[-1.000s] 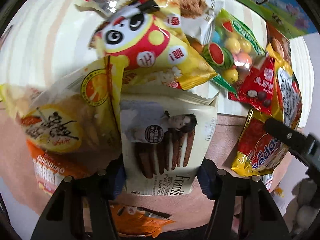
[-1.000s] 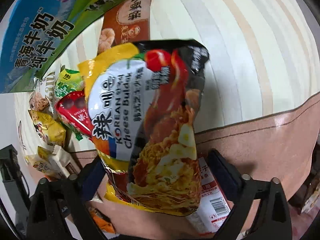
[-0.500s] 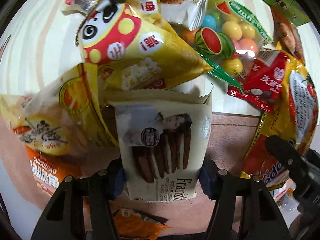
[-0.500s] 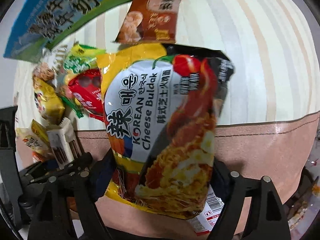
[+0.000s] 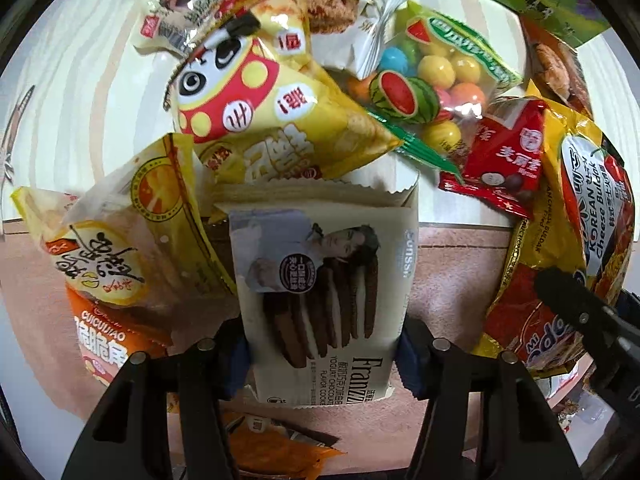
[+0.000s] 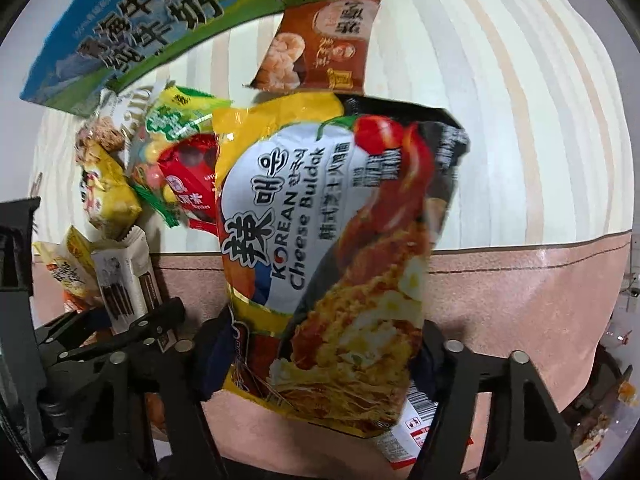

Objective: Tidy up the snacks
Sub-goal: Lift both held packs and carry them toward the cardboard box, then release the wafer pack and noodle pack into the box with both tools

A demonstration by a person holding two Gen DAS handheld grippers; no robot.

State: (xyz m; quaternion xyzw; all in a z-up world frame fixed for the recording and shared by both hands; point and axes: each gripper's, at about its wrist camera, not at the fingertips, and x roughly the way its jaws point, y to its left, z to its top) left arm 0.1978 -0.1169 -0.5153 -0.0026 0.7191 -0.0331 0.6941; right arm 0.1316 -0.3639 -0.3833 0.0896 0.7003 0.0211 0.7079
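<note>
My left gripper (image 5: 322, 354) is shut on a cream Franzzi chocolate cookie pack (image 5: 324, 292), held upright at the edge of the striped cloth. Snack packs crowd beyond it: a yellow panda bag (image 5: 260, 108), a gumball bag (image 5: 432, 80), a red chocolate pack (image 5: 508, 156) and a yellow egg-roll bag (image 5: 116, 240). My right gripper (image 6: 324, 356) is shut on a Korean Cheese Buldak noodle pack (image 6: 332, 248), held upright just right of the pile. That pack also shows in the left wrist view (image 5: 592, 220). The cookie pack shows in the right wrist view (image 6: 124, 280).
A blue and green milk carton (image 6: 160, 12) stands behind the pile. A brown snack pack (image 6: 320, 52) lies flat on the striped cloth (image 6: 500, 120). A pink tabletop band (image 6: 520, 300) runs along the front. An orange pack (image 5: 104, 344) lies at the lower left.
Both grippers moved toward the pile with their packs. The two grippers are closer together, and the left gripper now shows at the lower left of the right wrist view.
</note>
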